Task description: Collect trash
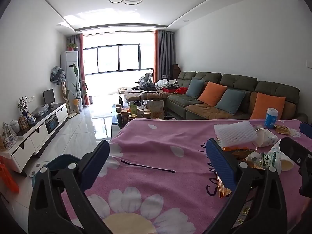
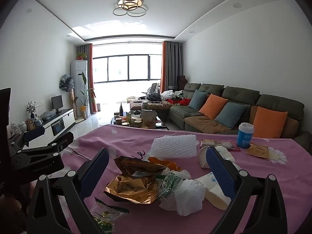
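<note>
Pink flowered cloth covers the counter I'm working over, and the trash sits on it in a loose heap: a crumpled gold foil wrapper, a brown wrapper behind it, a scrap of orange peel, a green-printed packet and a wad of white tissue. Beyond these lie a sheet of white foam netting, a tipped paper cup, two more snack packets, and an upright blue bottle with a white cap.

My right gripper is spread fully wide and holds nothing; the heap lies between and just ahead of its blue pads. My left gripper is likewise released and empty, over bare cloth to the left of the pile. I judge collecting hasn't begun: nothing is lifted yet. Next I'd lower the right gripper onto the gold wrapper and close gently, since foil and tissue will crush and slip. I can't see a bin for certain, though something blue shows below the counter's left edge.

Around this, a living room: green sofa with orange and blue cushions, a cluttered coffee table, a TV cabinet, bright window with curtains.
</note>
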`<state>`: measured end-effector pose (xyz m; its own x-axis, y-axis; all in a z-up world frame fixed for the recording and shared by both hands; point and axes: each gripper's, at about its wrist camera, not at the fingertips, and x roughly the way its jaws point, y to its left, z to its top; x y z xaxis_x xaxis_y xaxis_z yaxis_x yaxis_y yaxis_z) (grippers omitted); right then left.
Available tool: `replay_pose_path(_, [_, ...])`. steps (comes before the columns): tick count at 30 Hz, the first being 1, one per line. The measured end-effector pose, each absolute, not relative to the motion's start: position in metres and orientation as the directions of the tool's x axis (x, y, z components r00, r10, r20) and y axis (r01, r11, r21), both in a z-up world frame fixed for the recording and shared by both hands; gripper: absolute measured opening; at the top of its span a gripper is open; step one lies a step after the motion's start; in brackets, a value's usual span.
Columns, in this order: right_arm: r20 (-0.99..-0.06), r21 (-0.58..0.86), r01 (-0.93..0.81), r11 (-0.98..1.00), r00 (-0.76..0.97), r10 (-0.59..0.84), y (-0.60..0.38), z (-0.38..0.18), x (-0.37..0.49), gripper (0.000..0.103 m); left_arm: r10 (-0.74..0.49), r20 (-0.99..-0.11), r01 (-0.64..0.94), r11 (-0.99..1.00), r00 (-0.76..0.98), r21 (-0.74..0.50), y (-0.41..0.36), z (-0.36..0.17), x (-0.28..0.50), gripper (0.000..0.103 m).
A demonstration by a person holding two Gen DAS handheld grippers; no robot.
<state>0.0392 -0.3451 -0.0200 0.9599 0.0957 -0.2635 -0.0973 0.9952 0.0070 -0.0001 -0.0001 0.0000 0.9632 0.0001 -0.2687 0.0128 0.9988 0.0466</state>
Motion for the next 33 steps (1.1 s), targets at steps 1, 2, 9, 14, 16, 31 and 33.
replay_pose_path(1, [-0.286, -0.002, -0.099, 0.995, 0.954, 0.094, -0.345, -0.02, 0.04, 0.096, -0.001, -0.271, 0.013, 0.999, 0.962, 0.043, 0.0, 0.0, 0.0, 0.097])
replay_pose_path(2, [-0.286, -0.002, -0.099, 0.995, 0.953, 0.095, -0.344, -0.021, 0.04, 0.096, 0.002, -0.273, 0.01, 0.999, 0.962, 0.04, 0.0, 0.0, 0.0, 0.097])
replay_pose_path(9, [-0.287, 0.003, -0.097, 0.995, 0.953, 0.094, -0.342, -0.017, 0.043, 0.096, 0.0, -0.255, 0.011, 0.999, 0.967, 0.042, -0.005, 0.003, -0.009, 0.097])
replay_pose_path(14, [-0.271, 0.008, -0.101, 0.995, 0.957, 0.099, -0.344, -0.019, 0.038, 0.096, -0.004, -0.246, 0.01, 1.0, 0.969, 0.023, 0.003, 0.001, -0.009, 0.097])
replay_pose_path(16, [-0.27, 0.008, -0.101, 0.995, 0.958, 0.1, -0.344, -0.019, 0.038, 0.096, -0.004, -0.243, 0.009, 1.0, 0.97, 0.02, 0.004, 0.002, -0.011, 0.097])
replay_pose_path(31, [-0.264, 0.019, -0.097, 0.995, 0.959, 0.099, -0.343, -0.017, 0.037, 0.096, 0.003, -0.23, 0.001, 1.0, 0.973, 0.019, 0.006, 0.006, -0.015, 0.097])
replay_pose_path(33, [-0.263, 0.017, -0.097, 0.995, 0.96, 0.098, -0.343, -0.017, 0.037, 0.096, 0.003, -0.229, 0.001, 1.0, 0.973, 0.017, 0.006, 0.006, -0.014, 0.097])
